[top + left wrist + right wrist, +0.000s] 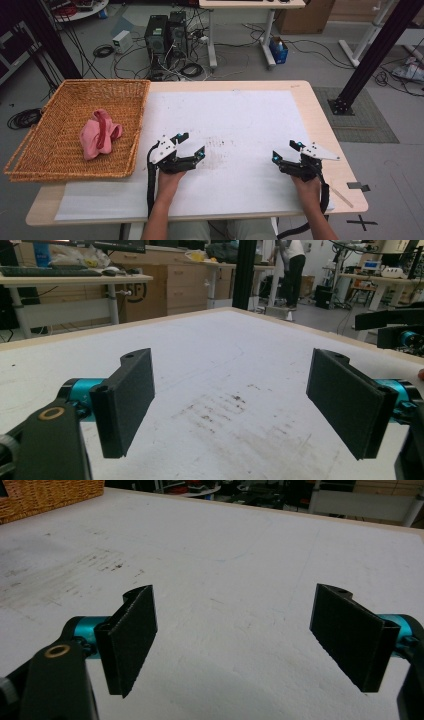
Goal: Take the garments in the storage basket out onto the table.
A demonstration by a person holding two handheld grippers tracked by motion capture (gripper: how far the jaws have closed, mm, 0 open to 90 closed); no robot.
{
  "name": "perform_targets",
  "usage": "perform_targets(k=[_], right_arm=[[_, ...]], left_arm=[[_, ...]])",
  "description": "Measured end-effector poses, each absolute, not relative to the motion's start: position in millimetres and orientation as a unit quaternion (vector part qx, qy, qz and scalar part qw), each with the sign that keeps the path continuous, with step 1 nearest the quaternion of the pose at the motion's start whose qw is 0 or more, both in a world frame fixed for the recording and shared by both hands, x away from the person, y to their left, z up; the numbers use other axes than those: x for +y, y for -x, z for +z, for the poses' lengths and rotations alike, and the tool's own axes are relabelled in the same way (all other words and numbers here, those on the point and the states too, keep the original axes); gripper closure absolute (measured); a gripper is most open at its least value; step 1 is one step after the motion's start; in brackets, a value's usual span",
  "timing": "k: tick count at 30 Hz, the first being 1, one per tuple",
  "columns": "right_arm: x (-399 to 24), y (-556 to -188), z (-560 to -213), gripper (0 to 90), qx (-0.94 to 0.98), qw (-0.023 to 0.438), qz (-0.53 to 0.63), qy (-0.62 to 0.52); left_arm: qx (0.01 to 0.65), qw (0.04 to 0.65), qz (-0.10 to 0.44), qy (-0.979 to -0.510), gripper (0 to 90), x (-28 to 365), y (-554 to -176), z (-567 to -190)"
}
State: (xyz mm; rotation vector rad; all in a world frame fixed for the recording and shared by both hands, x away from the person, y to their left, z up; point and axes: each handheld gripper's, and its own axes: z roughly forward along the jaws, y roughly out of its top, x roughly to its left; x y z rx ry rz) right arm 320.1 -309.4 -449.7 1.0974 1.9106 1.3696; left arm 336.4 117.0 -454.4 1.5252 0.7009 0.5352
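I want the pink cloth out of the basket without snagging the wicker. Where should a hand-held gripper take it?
Probably by the raised fold at the top of the pink cloth, coming straight down from above. It lies crumpled near the middle of the basket, whose walls block a sideways approach, and the upstanding ridge gives the jaws something to close on.

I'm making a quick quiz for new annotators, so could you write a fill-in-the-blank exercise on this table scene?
1. The pink cloth lies inside the wicker ____.
2. The basket stands at the ____ end of the table in the high view.
3. The jaws of the left gripper and the right gripper stand ____, with nothing between them.
4. The stained sheet covering the table is ____ in colour.

Missing words: basket; left; open; white
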Motion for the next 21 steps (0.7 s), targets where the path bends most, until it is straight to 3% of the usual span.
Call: perform_targets(k=[21], right_arm=[[-309.5,-320.7,-449.6,18.5,0.708,0.272,0.507,-0.409]], left_arm=[[0.312,0.629,0.244,-0.669,19.3,114.9,-335.8,-453.8]])
